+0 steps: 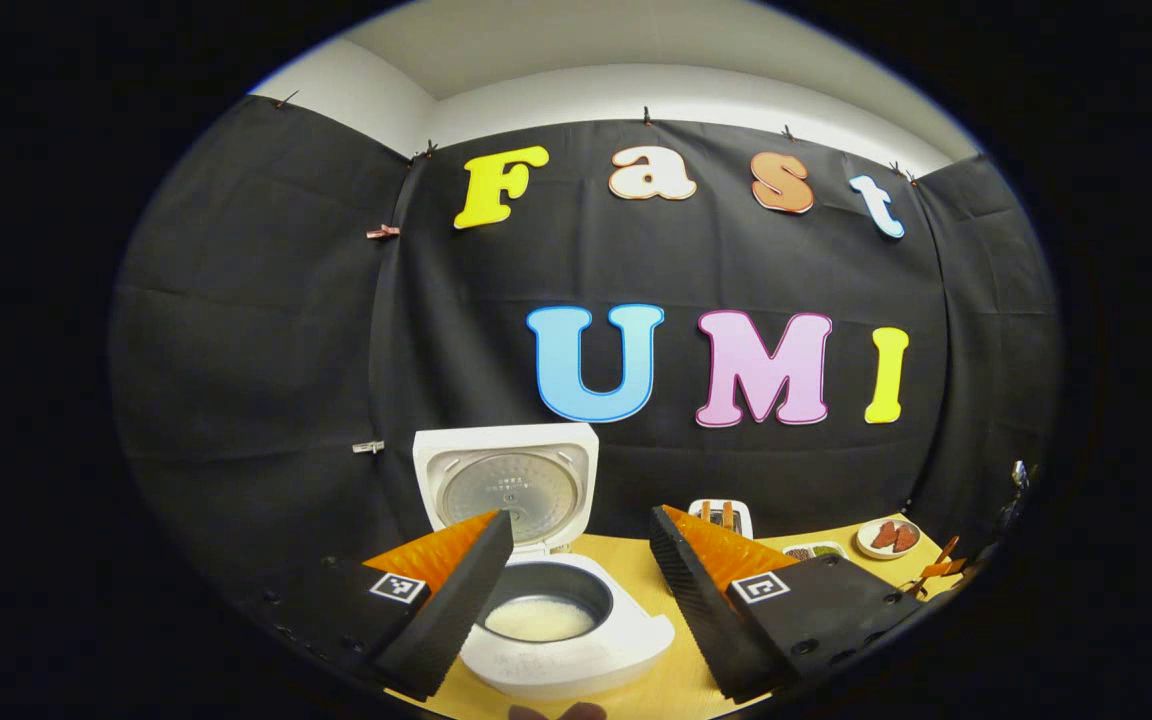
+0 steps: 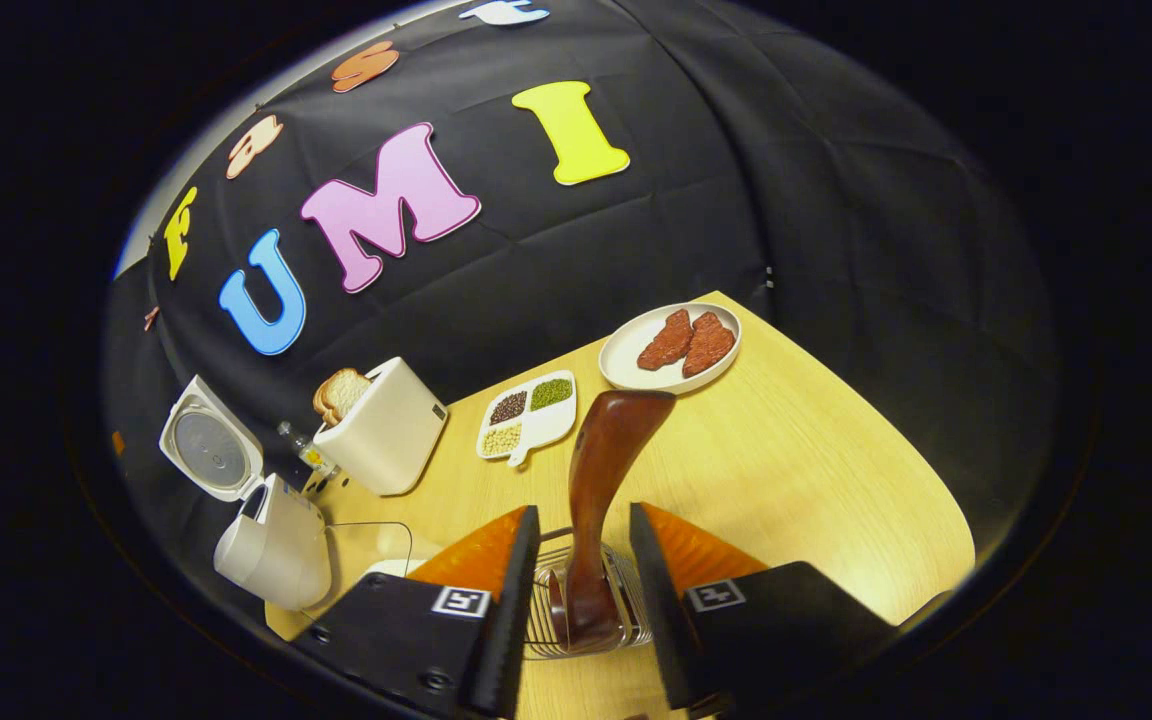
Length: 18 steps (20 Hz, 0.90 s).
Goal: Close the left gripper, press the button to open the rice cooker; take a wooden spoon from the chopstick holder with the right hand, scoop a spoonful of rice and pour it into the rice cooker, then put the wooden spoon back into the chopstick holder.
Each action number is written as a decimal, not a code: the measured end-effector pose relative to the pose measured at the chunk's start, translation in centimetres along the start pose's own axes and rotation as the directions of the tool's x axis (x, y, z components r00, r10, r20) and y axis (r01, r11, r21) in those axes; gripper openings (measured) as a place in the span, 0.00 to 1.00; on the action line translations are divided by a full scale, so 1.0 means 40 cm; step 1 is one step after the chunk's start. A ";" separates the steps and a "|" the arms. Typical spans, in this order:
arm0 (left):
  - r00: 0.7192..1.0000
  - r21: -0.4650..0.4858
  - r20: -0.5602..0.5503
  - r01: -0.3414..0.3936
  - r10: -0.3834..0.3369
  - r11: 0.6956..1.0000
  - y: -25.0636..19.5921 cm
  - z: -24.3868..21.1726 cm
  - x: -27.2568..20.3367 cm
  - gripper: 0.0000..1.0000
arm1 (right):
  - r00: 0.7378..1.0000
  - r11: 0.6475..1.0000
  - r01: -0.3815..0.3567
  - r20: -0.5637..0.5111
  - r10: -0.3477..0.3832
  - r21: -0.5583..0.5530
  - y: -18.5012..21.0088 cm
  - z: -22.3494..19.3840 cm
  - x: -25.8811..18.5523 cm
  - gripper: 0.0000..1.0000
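The white rice cooker (image 1: 576,655) stands open on the wooden table, its lid (image 1: 508,485) upright and white rice (image 1: 539,620) in the pot. My left gripper (image 1: 581,520) hovers just in front of and above the pot, open wide and holding nothing. The dark wooden spoon (image 2: 604,460) stands with its broad end up in the wire chopstick holder (image 2: 541,620). My right gripper (image 2: 584,510) is open, one finger on each side of the spoon's stem, with a small gap on both sides. The open rice cooker (image 2: 276,545) sits far left in the right gripper view.
A toaster (image 2: 386,430) with bread stands behind the cooker, next to a small bottle (image 2: 301,445). A divided dish (image 2: 528,410) of beans and a plate (image 2: 671,345) with two meat slices lie towards the back. A clear container (image 2: 366,545) sits by the cooker.
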<state>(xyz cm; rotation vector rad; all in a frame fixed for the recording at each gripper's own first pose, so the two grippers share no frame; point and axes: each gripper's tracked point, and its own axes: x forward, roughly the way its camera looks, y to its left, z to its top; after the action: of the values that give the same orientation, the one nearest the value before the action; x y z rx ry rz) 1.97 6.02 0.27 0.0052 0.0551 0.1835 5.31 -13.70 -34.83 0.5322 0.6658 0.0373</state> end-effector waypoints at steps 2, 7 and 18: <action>0.999 0.010 0.037 0.002 -0.002 1.000 0.009 0.032 0.038 0.95 | 0.999 0.999 0.042 0.019 -0.042 -0.012 -0.016 0.007 -0.027 0.81; 0.988 -0.018 0.152 -0.035 0.037 0.999 0.072 0.133 0.148 0.95 | 0.981 0.986 0.155 0.123 -0.147 -0.056 -0.029 0.062 -0.137 0.98; 0.976 0.030 0.204 -0.081 0.073 0.996 0.203 0.148 0.484 0.94 | 0.968 0.988 0.080 0.247 -0.046 -0.131 0.243 0.115 -0.366 0.98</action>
<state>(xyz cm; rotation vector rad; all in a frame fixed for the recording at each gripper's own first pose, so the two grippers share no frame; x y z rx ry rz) 19.81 17.53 5.21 0.0644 -0.1451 0.2583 -2.22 -10.31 -18.62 0.3721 0.4359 -0.0408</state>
